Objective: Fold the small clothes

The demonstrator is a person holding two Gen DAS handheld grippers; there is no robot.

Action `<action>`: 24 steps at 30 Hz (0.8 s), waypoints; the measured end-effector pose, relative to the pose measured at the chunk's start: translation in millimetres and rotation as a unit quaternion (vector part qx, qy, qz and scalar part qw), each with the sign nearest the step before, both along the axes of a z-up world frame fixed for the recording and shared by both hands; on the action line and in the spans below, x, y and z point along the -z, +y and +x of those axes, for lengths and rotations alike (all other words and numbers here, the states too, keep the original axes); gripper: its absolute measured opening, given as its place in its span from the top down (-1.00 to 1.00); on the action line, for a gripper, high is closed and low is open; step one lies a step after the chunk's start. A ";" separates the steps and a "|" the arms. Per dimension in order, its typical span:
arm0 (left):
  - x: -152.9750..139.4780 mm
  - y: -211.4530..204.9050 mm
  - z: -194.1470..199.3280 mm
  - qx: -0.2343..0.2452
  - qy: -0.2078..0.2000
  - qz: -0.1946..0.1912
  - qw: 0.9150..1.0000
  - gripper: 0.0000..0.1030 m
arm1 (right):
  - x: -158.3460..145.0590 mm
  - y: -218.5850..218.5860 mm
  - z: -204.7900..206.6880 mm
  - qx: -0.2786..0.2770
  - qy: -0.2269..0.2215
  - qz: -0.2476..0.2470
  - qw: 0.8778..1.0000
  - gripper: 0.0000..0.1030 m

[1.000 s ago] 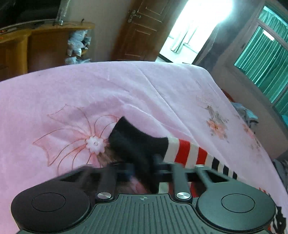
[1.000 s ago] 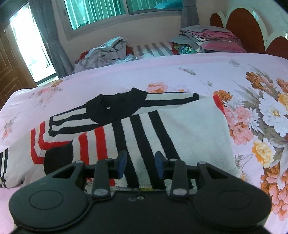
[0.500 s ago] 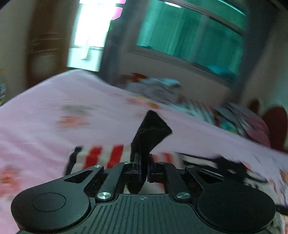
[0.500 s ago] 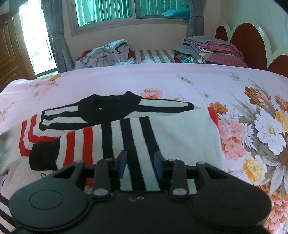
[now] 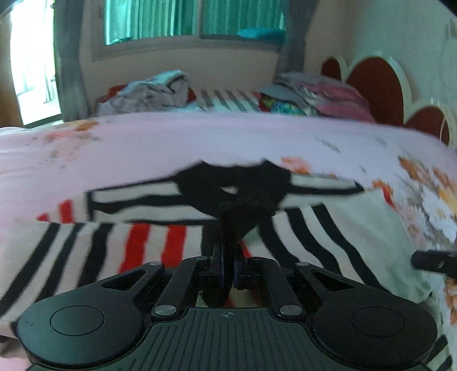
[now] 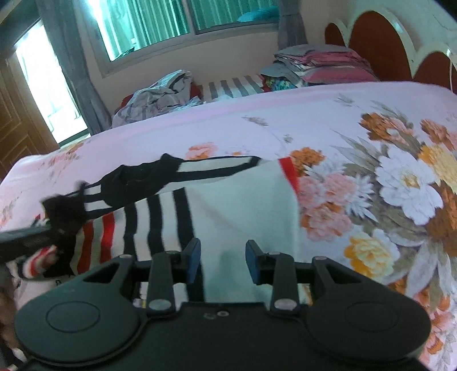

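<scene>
A small white sweater point(image 5: 357, 228) with black and red stripes and a black collar point(image 5: 228, 179) lies on the pink floral bedspread point(image 5: 142, 142). My left gripper point(image 5: 227, 265) is shut on the sweater's black sleeve cuff point(image 5: 240, 219) and holds it above the body of the sweater. In the right wrist view the sweater point(image 6: 242, 214) lies ahead, and the left gripper with the cuff point(image 6: 65, 217) shows at the left edge. My right gripper point(image 6: 222, 259) is open and empty just above the sweater's white part.
A heap of loose clothes point(image 6: 160, 97) and a stack of folded clothes point(image 6: 322, 65) lie beyond the far edge of the bed. A red headboard point(image 6: 382, 45) stands at the right. Windows with green curtains point(image 5: 185, 20) are behind.
My left gripper closed on the black cuff, lifted it and swung it over the sweater's body. My right gripper moved right and opened wider.
</scene>
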State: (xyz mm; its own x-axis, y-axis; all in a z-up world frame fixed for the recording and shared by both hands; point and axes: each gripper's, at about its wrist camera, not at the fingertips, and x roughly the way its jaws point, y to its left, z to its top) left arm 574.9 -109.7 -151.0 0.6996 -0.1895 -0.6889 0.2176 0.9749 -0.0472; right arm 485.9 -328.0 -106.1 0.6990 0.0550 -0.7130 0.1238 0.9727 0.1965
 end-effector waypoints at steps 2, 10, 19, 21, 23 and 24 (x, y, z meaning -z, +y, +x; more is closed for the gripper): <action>11.3 -13.3 1.8 0.011 0.016 0.011 1.000 0.90 | -0.8 -7.4 -2.3 0.004 0.003 0.008 1.000 0.27; 8.2 -32.8 -11.3 0.082 0.012 -0.006 0.997 -0.35 | -3.5 -15.0 1.1 0.009 0.012 0.042 0.999 0.17; -21.7 12.6 -30.7 0.035 -0.019 0.009 0.999 -0.35 | -7.4 27.6 18.2 -0.030 0.013 0.057 0.998 0.17; -26.3 31.8 -34.5 0.024 -0.024 0.007 0.999 -0.35 | -6.5 37.5 22.3 -0.035 0.016 0.062 0.997 0.17; -30.7 57.0 -40.5 0.007 -0.035 0.012 0.999 -0.35 | -5.7 46.6 26.5 -0.041 0.020 0.068 0.997 0.17; -33.6 74.2 -46.0 -0.009 -0.038 0.014 0.999 -0.35 | -5.5 51.0 28.6 -0.044 0.021 0.070 0.996 0.17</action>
State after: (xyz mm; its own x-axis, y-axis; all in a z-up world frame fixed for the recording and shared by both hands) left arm 528.9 -35.5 -117.5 0.7534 -0.1586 -0.6381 0.2024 0.9793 -0.0045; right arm 514.5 -277.0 -100.6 0.6568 0.2169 -0.7222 0.0494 0.9433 0.3283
